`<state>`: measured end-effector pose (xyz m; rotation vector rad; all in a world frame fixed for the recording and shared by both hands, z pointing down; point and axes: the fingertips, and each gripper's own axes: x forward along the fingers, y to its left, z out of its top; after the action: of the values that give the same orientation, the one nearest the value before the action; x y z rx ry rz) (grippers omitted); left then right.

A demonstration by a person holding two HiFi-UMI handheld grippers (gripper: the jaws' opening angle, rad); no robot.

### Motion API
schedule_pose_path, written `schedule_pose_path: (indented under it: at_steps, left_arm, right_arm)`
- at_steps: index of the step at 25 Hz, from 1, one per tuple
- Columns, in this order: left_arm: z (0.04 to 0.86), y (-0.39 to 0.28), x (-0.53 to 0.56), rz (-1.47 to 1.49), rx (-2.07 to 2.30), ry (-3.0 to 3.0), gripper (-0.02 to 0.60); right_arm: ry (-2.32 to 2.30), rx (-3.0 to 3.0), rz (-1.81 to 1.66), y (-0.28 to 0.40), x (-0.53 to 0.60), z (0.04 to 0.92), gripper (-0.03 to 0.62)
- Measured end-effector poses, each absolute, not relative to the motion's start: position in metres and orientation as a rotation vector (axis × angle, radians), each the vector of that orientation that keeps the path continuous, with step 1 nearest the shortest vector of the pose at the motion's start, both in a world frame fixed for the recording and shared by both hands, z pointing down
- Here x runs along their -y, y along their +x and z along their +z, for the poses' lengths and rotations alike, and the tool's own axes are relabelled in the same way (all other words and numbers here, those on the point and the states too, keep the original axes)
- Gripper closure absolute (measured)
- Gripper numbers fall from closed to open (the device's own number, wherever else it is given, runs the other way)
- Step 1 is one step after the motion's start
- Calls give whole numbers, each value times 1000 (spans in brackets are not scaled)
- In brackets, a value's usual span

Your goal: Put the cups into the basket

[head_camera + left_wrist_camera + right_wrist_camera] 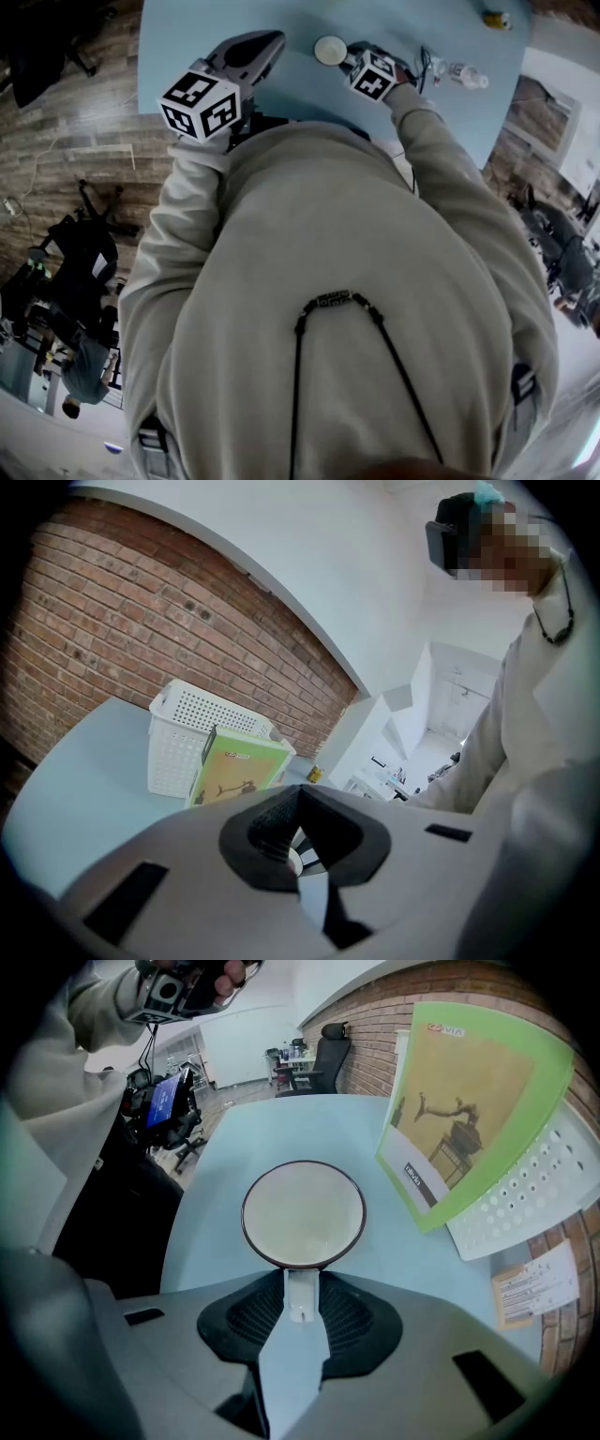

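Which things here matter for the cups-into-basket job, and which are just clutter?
Job:
- cup, its handle clamped in the right tongs
- basket

Clutter:
- book, standing by the basket
- bottle
- paper slip
- yellow item, too small to identify

One cup (303,1215): cream-white inside, thin dark rim, empty, upright on the light blue table (216,1194). Its flat white handle is pinched between the pads of the right gripper (302,1290). One basket (539,1180): white plastic, rectangular, perforated walls, open top, upright on the same table. It sits right of the cup in the right gripper view, near but apart, with a green-bordered booklet (469,1101) leaning on its wall.
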<state>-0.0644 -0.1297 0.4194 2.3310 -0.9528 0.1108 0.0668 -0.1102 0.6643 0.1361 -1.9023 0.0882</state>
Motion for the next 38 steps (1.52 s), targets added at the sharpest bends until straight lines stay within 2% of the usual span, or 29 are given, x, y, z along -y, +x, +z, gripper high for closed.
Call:
schedule_pose_path:
  at_steps: [3,30,38]
  left_arm:
    - [422,-62,129,113,947,2327,586]
    - [431,-66,129,116,976,2286,586]
    - [424,-74,134,116,975,2311,586]
  right_arm:
    - [164,1893,62,70,112,667,523]
    - [216,1916,97,75,115,669,531]
    - [298,2021,147,64,128,612,531]
